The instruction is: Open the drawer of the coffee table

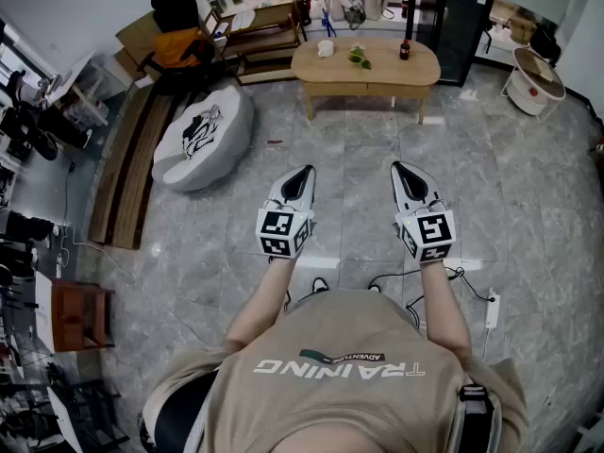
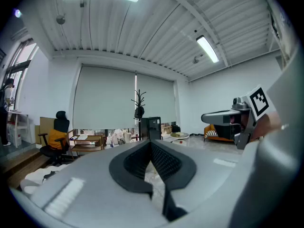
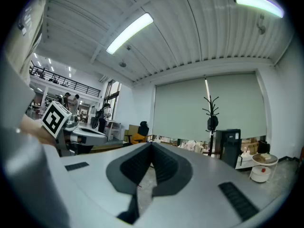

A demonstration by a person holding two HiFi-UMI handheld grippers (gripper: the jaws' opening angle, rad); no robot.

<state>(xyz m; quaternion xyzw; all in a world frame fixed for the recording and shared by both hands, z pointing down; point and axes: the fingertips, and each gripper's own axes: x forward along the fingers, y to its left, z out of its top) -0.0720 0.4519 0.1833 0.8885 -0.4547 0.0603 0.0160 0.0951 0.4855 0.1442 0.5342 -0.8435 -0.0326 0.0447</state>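
Observation:
The oval wooden coffee table (image 1: 377,72) stands far ahead across the tiled floor, its drawer front (image 1: 366,89) flush under the top. A white cup (image 1: 326,48), a green sprig (image 1: 360,58) and a dark bottle (image 1: 405,50) sit on it. My left gripper (image 1: 304,171) and right gripper (image 1: 400,167) are held side by side at waist height, pointing level toward the table and well short of it. Both are shut with nothing between the jaws, as the left gripper (image 2: 151,142) and right gripper (image 3: 152,144) show in their own views.
A white beanbag (image 1: 203,135) lies on the floor at left. Behind it are a low wooden shelf (image 1: 264,31) and a person in orange on a chair (image 1: 179,41). A black cabinet (image 1: 453,17) and a round white basket (image 1: 536,78) stand at right. A power strip (image 1: 491,310) lies near my feet.

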